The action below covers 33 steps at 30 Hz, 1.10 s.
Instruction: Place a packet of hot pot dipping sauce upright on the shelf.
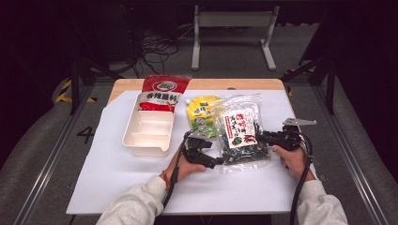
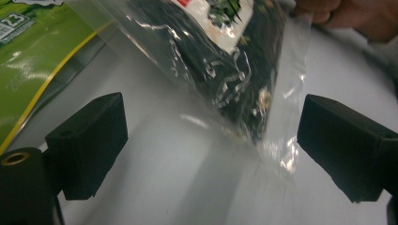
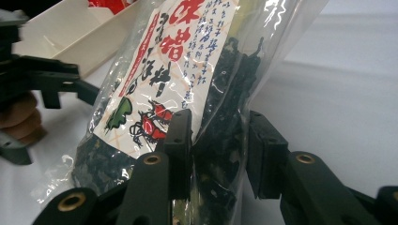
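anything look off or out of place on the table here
Nothing spilled or torn. The red sauce packet lies half in the white divided tray, sticking out over its far rim. The clear seaweed bag is pinched at one edge by the right gripper, while the left gripper sits open at its corner.

Seaweed bag crowds green pouch; right table edge open.

Left of centre in the high view: white compartment tray, lying on a white sheet spread over a wooden tabletop. Red packet resting across the tray's far end. Green-and-yellow pouch just right of the tray. Upper frame: tangled cables and grey metal stand on the floor.
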Motion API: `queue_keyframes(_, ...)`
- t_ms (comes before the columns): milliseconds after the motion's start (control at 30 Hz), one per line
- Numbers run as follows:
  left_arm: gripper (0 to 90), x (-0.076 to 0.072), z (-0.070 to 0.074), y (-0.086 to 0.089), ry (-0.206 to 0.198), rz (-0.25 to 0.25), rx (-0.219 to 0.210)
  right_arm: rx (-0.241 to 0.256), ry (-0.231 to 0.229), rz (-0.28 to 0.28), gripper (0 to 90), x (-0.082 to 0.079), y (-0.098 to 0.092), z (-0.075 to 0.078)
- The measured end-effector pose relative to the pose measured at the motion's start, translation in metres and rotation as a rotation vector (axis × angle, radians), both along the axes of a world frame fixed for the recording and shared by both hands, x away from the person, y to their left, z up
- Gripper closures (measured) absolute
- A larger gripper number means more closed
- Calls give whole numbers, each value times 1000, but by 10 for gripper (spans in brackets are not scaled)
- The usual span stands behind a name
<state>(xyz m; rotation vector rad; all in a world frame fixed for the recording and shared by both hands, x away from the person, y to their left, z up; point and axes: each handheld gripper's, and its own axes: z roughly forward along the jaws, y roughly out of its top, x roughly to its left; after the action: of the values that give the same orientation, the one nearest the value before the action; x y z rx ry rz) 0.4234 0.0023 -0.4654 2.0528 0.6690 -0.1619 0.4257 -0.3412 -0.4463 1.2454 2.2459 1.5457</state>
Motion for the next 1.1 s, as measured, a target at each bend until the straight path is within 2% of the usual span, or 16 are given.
queue_keyframes(33, 97, 2, 0, -3, -6, -6, 2, 1, -3, 3, 643, -2, 0, 1)
queue_keyframes(167, 108, 7, 4, -14, -6, -21, -42, -4, -35, 31, 644, -10, -2, 4)
queue_keyframes(200, 112, 8, 5, -17, 5, -22, -50, -6, -42, 43, 644, -12, -2, 5)
queue_keyframes(333, 113, 12, 7, -27, -8, -23, -63, -18, -68, 72, 644, -17, 1, 6)
queue_keyframes(367, 123, 14, 7, -29, 7, -16, -59, -20, -72, 76, 644, -18, 1, 7)
queue_keyframes(400, 153, 15, 7, -30, 14, -25, -76, -22, -76, 83, 645, -19, 2, 7)
queue_keyframes(467, 164, 16, 8, -31, 3, -24, -72, -23, -87, 95, 646, -21, 3, 8)
queue_keyframes(500, 194, 16, 10, -31, 14, -44, -101, -26, -91, 101, 646, -22, 4, 8)
queue_keyframes(633, 265, 14, 17, -28, -42, -53, -105, -40, -116, 114, 646, -27, 9, 12)
queue_keyframes(700, 318, 12, 21, -24, -36, -57, -140, -49, -131, 122, 646, -30, 11, 15)
queue_keyframes(733, 363, 11, 24, -22, -48, -62, -147, -53, -137, 126, 646, -32, 13, 17)
queue_keyframes(867, 536, 0, 38, -14, -124, -81, -170, -77, -166, 131, 650, -38, 19, 24)
queue_keyframes(900, 577, 0, 38, -14, -124, -81, -170, -74, -173, 130, 652, -40, 20, 27)
queue_keyframes(933, 577, -5, 44, -12, -156, -91, -169, -74, -173, 130, 652, -40, 20, 27)
queue_keyframes(1033, 665, -15, 52, -9, -212, -92, -161, -89, -197, 123, 644, -45, 26, 34)
queue_keyframes(1100, 683, -19, 57, -5, -225, -88, -169, -89, -206, 116, 606, -47, 28, 38)
